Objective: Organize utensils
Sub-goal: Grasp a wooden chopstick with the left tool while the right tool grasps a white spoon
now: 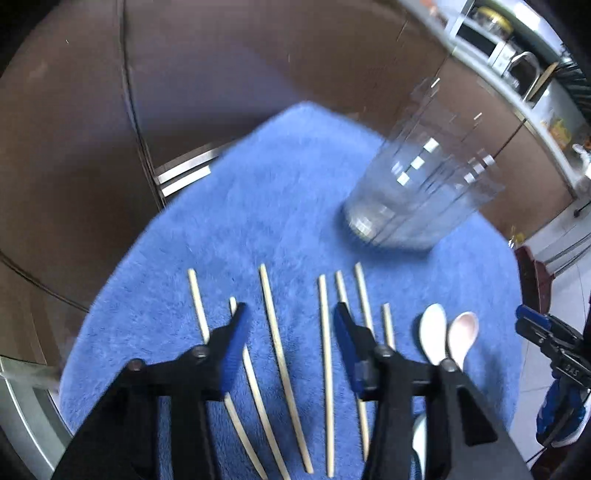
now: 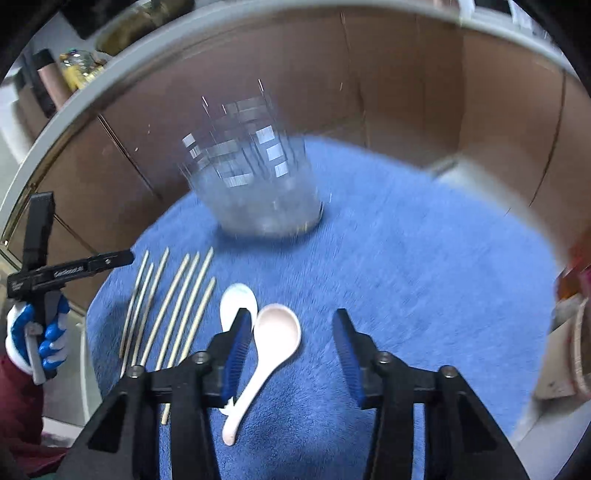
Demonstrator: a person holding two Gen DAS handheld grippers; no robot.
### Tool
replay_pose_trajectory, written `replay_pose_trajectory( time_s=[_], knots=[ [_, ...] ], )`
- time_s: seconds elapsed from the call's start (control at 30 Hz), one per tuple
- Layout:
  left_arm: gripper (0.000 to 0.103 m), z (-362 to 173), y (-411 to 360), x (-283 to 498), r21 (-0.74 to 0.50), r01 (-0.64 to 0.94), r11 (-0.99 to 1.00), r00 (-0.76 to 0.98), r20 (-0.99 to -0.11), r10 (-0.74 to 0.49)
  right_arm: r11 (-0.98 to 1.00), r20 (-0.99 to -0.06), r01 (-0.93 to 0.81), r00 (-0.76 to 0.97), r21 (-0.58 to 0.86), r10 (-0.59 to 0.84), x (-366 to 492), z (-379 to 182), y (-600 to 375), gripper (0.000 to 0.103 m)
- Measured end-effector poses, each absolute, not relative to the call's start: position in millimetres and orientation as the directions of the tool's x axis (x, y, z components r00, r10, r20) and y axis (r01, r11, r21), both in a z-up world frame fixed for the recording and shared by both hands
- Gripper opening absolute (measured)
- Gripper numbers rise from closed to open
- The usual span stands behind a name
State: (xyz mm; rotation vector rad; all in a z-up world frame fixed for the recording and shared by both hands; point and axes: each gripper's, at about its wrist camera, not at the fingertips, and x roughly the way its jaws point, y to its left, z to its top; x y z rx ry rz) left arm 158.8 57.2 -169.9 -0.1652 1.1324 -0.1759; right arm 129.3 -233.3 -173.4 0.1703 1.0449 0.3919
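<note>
Chopsticks (image 1: 275, 354): pale, thin wooden sticks in a loose row on the blue towel (image 1: 288, 184).
Spoons (image 2: 273, 343): two white ceramic ones, just beside them.
Glass (image 2: 255, 192): clear, upright, blurred.
Left claw (image 1: 290, 314): wide, empty.
Right claw (image 2: 290, 321): wide, empty.

Probably a home kitchen: microwave (image 1: 476, 35), faucet (image 1: 524, 61).

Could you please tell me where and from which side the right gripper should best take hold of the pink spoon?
Probably the handle. The pink spoon lies flat on the blue towel, its wide bowl far from the camera and its thin handle running back toward it. The open right gripper could come straight down and close across the handle's width. The white spoon lies close on the left, so stay low on the handle.
</note>
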Motion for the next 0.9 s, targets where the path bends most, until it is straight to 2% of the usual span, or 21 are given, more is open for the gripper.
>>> replay_pose_trajectory(
  time_s=[0.2,0.27,0.37,0.5,0.7,0.83,0.9],
  knots=[
    [0.03,-196,57,192,-0.201,0.017,0.98,0.324,-0.926,-0.195,0.895,-0.835,-0.232,0.328,0.382,0.441,151,-212,-237,0.037],
    [0.024,-202,57,200,-0.191,0.007,0.982,0.299,-0.936,-0.184,0.886,-0.838,-0.236,0.298,0.399,0.457,156,-221,-236,0.036],
    [0.018,-214,63,211,-0.19,-0.005,0.982,0.267,-0.947,-0.182,0.877,-0.843,-0.248,0.265,0.411,0.469,161,-226,-239,0.035],
    [0.015,-220,65,218,-0.193,-0.011,0.981,0.241,-0.953,-0.184,0.871,-0.848,-0.272,0.238,0.41,0.473,168,-230,-237,0.033],
    [0.008,-219,65,220,-0.179,-0.006,0.984,0.248,-0.953,-0.172,0.861,-0.859,-0.31,0.196,0.404,0.473,176,-236,-232,0.024],
    [0.006,-218,71,216,-0.2,-0.023,0.98,0.214,-0.958,-0.19,0.856,-0.864,-0.342,0.192,0.387,0.466,180,-233,-227,0.009],
    [0.005,-219,74,214,-0.217,-0.028,0.976,0.229,-0.952,-0.205,0.862,-0.875,-0.372,0.205,0.345,0.439,179,-229,-220,0.008]
  ],
)
